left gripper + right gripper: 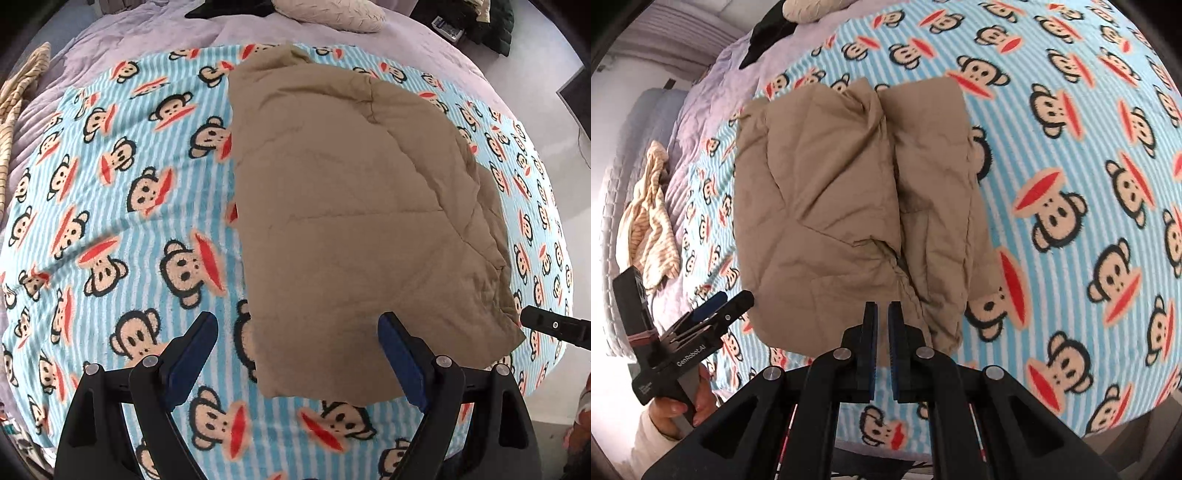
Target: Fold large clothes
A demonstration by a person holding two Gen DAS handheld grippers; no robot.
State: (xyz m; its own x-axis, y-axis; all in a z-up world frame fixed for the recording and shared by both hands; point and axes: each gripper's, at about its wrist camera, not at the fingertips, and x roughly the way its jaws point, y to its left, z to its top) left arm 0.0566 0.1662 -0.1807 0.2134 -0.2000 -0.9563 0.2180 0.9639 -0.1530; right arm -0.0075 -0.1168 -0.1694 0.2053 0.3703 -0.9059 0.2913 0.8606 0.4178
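Observation:
A large tan quilted jacket (pixel 354 206) lies folded on a blue striped monkey-print blanket (pixel 122 206); it also shows in the right wrist view (pixel 831 206), with its sleeves folded in. My left gripper (pixel 297 325) is open, held above the jacket's near edge, empty. It also shows in the right wrist view (pixel 726 304), left of the jacket. My right gripper (pixel 882 308) has its jaws almost together, with nothing seen between them, just above the jacket's near hem. Its tip shows in the left wrist view (pixel 532 317) at the jacket's right corner.
The blanket (pixel 1071 184) covers a bed with a lilac quilt (pixel 155 33). A cream striped garment (pixel 650 221) lies on the bed's left side. A pale pillow (pixel 332 13) and dark clothes (pixel 487 22) lie at the far end.

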